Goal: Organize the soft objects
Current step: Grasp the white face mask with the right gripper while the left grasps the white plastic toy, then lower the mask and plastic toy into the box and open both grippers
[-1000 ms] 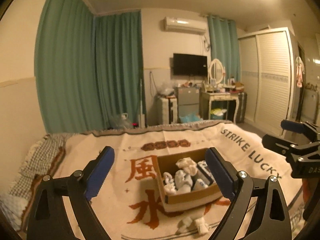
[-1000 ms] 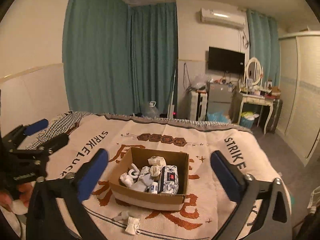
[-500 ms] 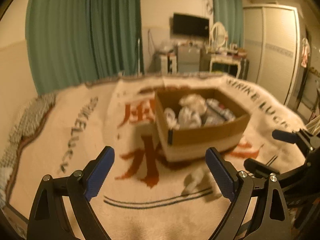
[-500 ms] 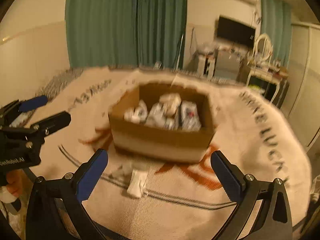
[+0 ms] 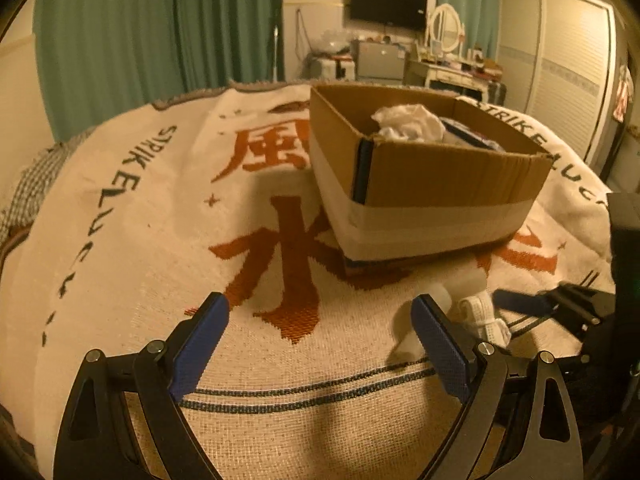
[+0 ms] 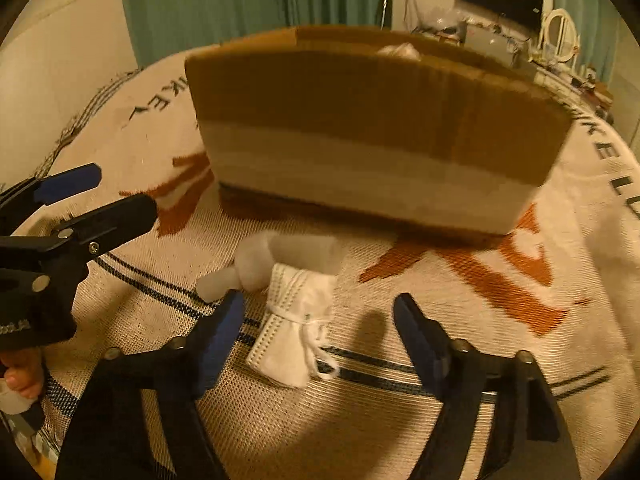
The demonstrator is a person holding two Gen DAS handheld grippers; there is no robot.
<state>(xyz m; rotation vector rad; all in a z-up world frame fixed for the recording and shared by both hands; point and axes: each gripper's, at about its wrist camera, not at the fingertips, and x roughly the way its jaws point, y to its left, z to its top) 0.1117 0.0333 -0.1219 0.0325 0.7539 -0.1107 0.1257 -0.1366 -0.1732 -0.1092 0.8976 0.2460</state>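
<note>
A cardboard box [image 5: 448, 184] stands on the bed blanket and holds white and dark soft items [image 5: 408, 122]. The box fills the upper part of the right wrist view [image 6: 372, 128]. In front of it lie a folded white mask [image 6: 296, 332] and a white sock [image 6: 256, 264]; both also show in the left wrist view, the mask [image 5: 484, 316] beside the sock [image 5: 436, 296]. My right gripper [image 6: 320, 316] is open, low over the mask, its fingers on either side of it. My left gripper [image 5: 320, 320] is open and empty to the left of the sock.
The white blanket [image 5: 140, 240] with orange characters covers the bed. Green curtains [image 5: 160, 32], a TV [image 5: 388, 4], a dressing table [image 5: 452, 68] and a wardrobe [image 5: 568, 80] stand beyond the bed's far end.
Both grippers have moved forward and down toward the bed. The box looms much larger, and the right gripper now straddles the white mask.
</note>
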